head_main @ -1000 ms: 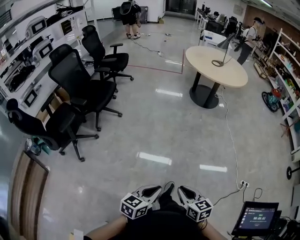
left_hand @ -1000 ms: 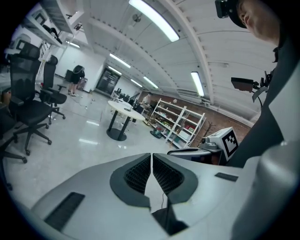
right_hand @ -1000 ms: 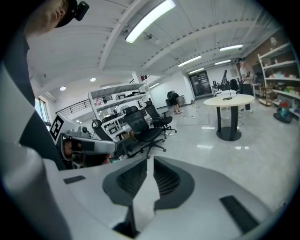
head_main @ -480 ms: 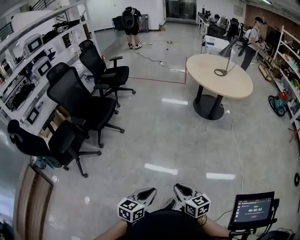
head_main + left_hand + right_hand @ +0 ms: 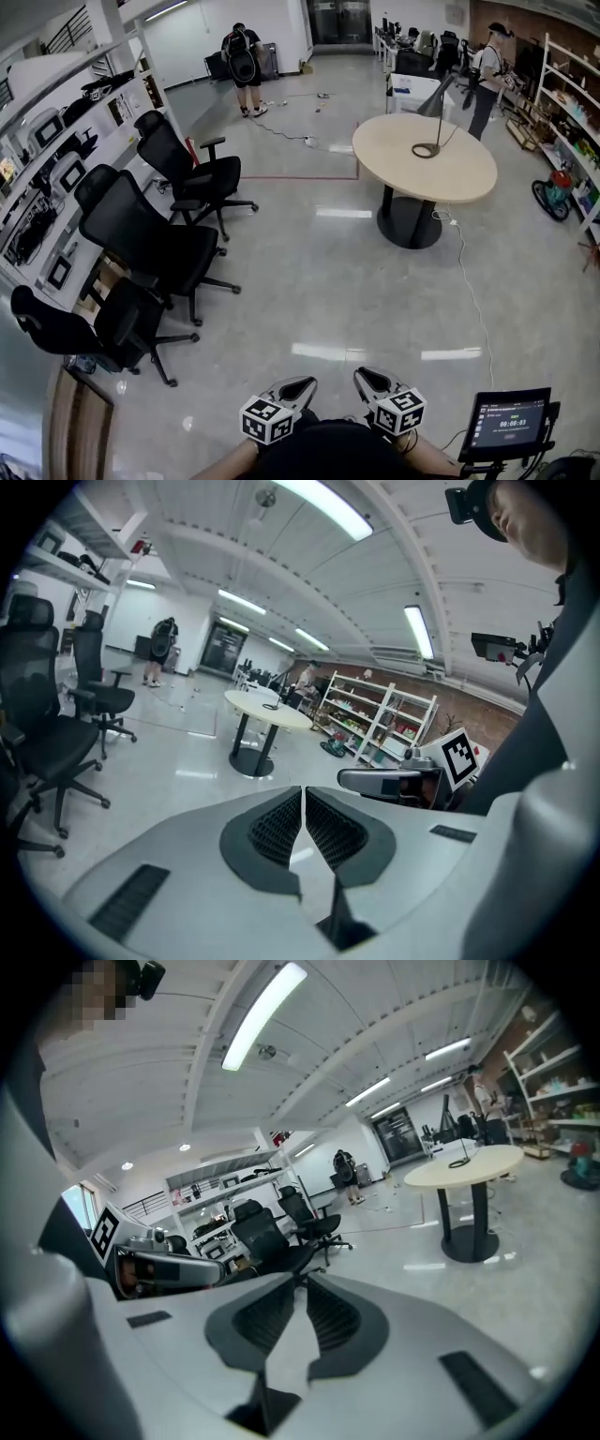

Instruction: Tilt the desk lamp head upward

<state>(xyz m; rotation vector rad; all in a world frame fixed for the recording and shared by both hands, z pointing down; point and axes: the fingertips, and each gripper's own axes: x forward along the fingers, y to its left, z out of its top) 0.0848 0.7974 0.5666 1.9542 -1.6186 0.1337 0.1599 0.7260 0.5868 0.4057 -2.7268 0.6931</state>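
The desk lamp (image 5: 431, 120), thin and dark with a cone head tilted downward, stands on the round beige table (image 5: 469, 173) far across the floor. It also shows small in the left gripper view (image 5: 271, 704) and the right gripper view (image 5: 448, 1133). Both grippers are held close to my body at the bottom of the head view, pointing forward, far from the lamp. My left gripper (image 5: 292, 386) (image 5: 304, 789) is shut with nothing in it. The right gripper (image 5: 367, 380) (image 5: 302, 1279) has its jaws almost together, also with nothing in them.
Three black office chairs (image 5: 141, 239) stand along the left by white shelves (image 5: 56, 141). A white cable (image 5: 469, 272) runs over the glossy floor from the table. A tablet on a stand (image 5: 509, 424) is at my right. Two people (image 5: 242, 56) stand at the back.
The whole scene has shifted as I walk forward over the floor; the chairs slide left in view. Both grippers stay side by side before my body, jaws unchanged.
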